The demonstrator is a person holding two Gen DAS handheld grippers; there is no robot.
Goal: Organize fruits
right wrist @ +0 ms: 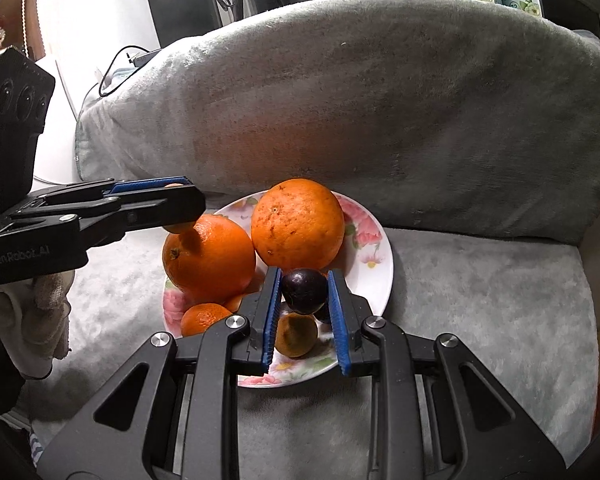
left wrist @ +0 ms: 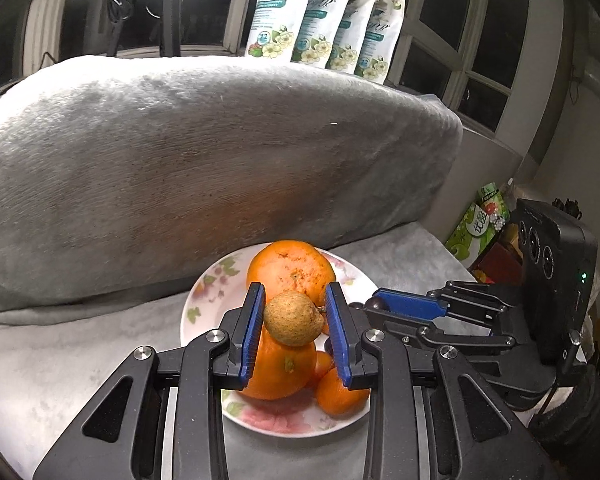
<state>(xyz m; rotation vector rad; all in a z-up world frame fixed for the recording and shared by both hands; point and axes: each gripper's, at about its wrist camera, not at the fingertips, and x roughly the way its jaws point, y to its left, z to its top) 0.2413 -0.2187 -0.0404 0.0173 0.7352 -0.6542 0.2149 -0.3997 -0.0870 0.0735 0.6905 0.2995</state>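
A white floral plate (left wrist: 204, 292) (right wrist: 376, 256) sits on a grey plush seat. It holds two large oranges (left wrist: 290, 270) (right wrist: 298, 224), small tangerines (left wrist: 340, 394) (right wrist: 204, 318) and a brown longan (right wrist: 296, 334). My left gripper (left wrist: 294, 316) is shut on a tan longan (left wrist: 294, 318) and holds it above the plate. It also shows in the right wrist view (right wrist: 172, 192). My right gripper (right wrist: 304, 292) is shut on a dark purple plum (right wrist: 304, 290) over the plate's near side. It also shows in the left wrist view (left wrist: 374, 304).
A large grey cushion (left wrist: 200, 168) (right wrist: 380, 100) rises right behind the plate. Detergent pouches (left wrist: 320, 16) stand on the window sill behind it. Green packets (left wrist: 476, 224) lie off the seat's right edge. Cables (right wrist: 120, 64) hang at the cushion's left.
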